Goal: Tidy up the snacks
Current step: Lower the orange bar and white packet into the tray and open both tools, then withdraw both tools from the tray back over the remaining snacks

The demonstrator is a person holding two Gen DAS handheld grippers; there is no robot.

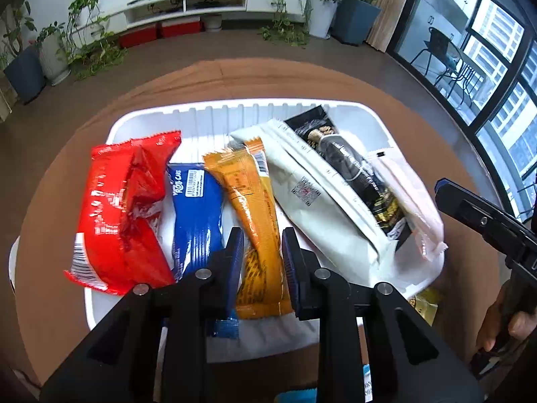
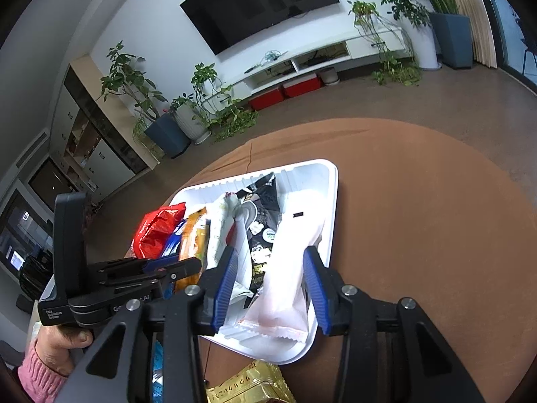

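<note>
The white ribbed plastic tray (image 1: 376, 114) on the round brown table (image 2: 419, 201) is nearly full: a crinkled red packet (image 1: 117, 208) at its left end, then blue (image 1: 196, 205), orange (image 1: 255, 208), white (image 1: 322, 201) and black (image 1: 352, 171) wrappers. The left gripper (image 1: 261, 245) looks clenched on the orange wrapper, though the contact is hard to see, while the right gripper (image 2: 268, 268), jaws released, straddles the pale pink packet (image 2: 292, 262) at the tray's right rim. That pink packet overhangs the near rim and could tip out toward the gold foil packet (image 2: 248, 386) outside it; only the far wall leaves room.
</note>
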